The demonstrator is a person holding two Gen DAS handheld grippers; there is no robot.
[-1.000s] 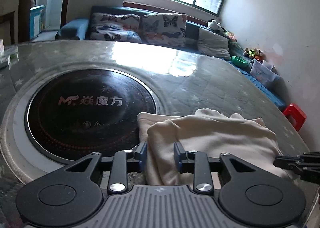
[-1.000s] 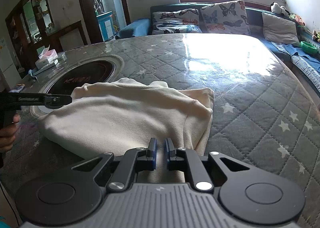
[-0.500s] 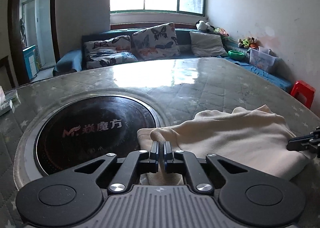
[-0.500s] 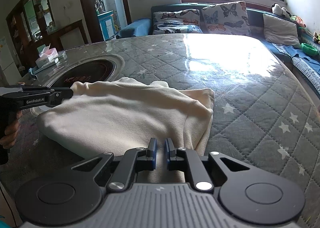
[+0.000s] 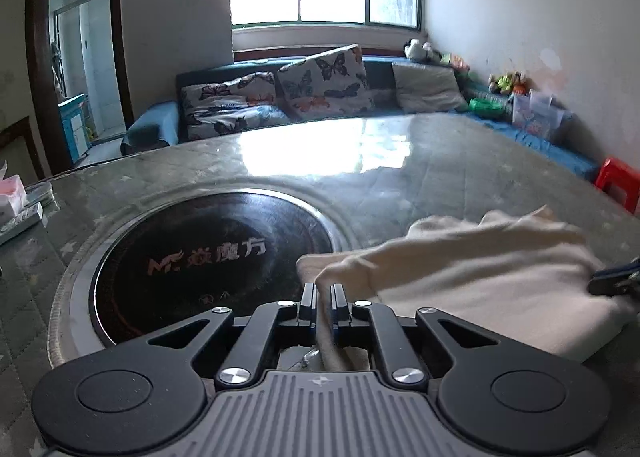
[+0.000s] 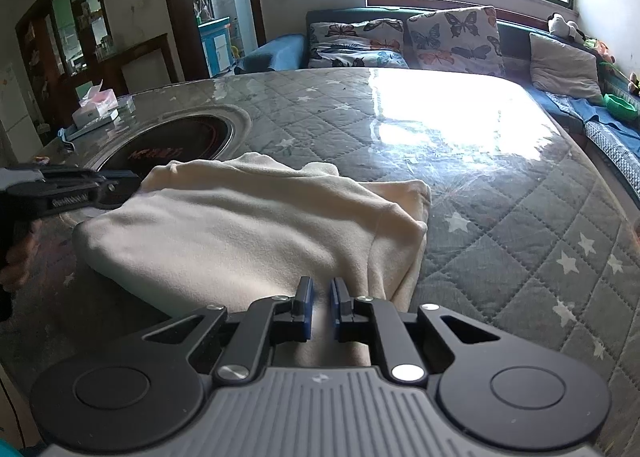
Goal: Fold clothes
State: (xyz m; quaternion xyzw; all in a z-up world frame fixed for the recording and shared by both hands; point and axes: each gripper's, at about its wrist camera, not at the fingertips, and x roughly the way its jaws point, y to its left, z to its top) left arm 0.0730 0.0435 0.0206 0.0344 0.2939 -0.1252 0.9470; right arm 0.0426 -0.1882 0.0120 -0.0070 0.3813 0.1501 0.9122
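Cream garment (image 6: 248,233) lies folded on the quilted surface (image 6: 500,217), one corner overlapping the black cooktop (image 5: 208,257) marked "MF", its other characters too blurred to read. Left tongs (image 5: 323,299) and right tongs (image 6: 320,297) each pinch a garment edge.

Left black two-finger gripper (image 5: 323,299) closed from wide-open jaws onto the near edge of the folded cream fleece garment (image 5: 480,269). Pinched corner (image 5: 332,273) drawn up into a raised peak beside the round black glass cooktop (image 5: 208,257). Wrist rolled level.
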